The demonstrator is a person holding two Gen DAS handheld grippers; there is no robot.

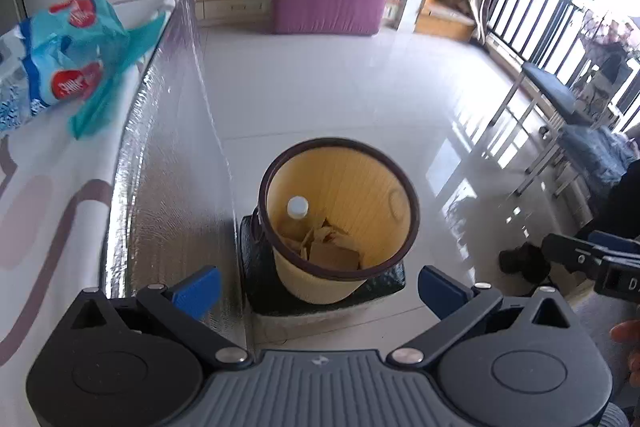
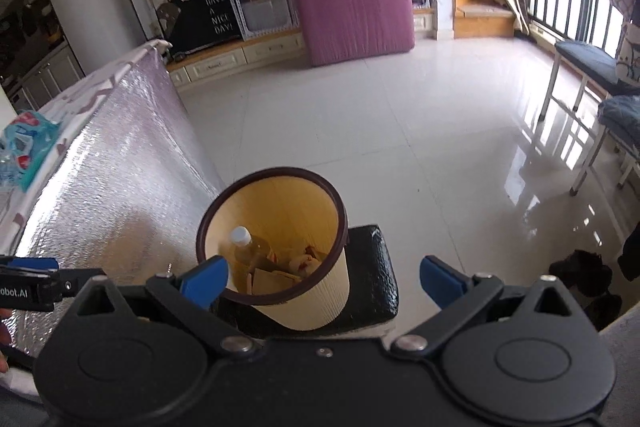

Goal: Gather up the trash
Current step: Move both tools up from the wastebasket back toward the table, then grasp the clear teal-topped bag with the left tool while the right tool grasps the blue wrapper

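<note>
Both your left gripper (image 1: 319, 289) and right gripper (image 2: 324, 281) have fingers apart, empty. The wastebasket (image 1: 340, 219) sits just ahead between them; next, reach for the blue wrapper (image 1: 68, 63) on the bench.

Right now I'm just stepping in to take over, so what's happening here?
A person is collecting trash with a gripper in each hand. The left gripper and the right gripper are both open, empty and poised above a yellow wastebasket on a dark cushion. Inside lie a white-capped bottle and cardboard scraps. A blue wipes packet sits on the table.
</note>
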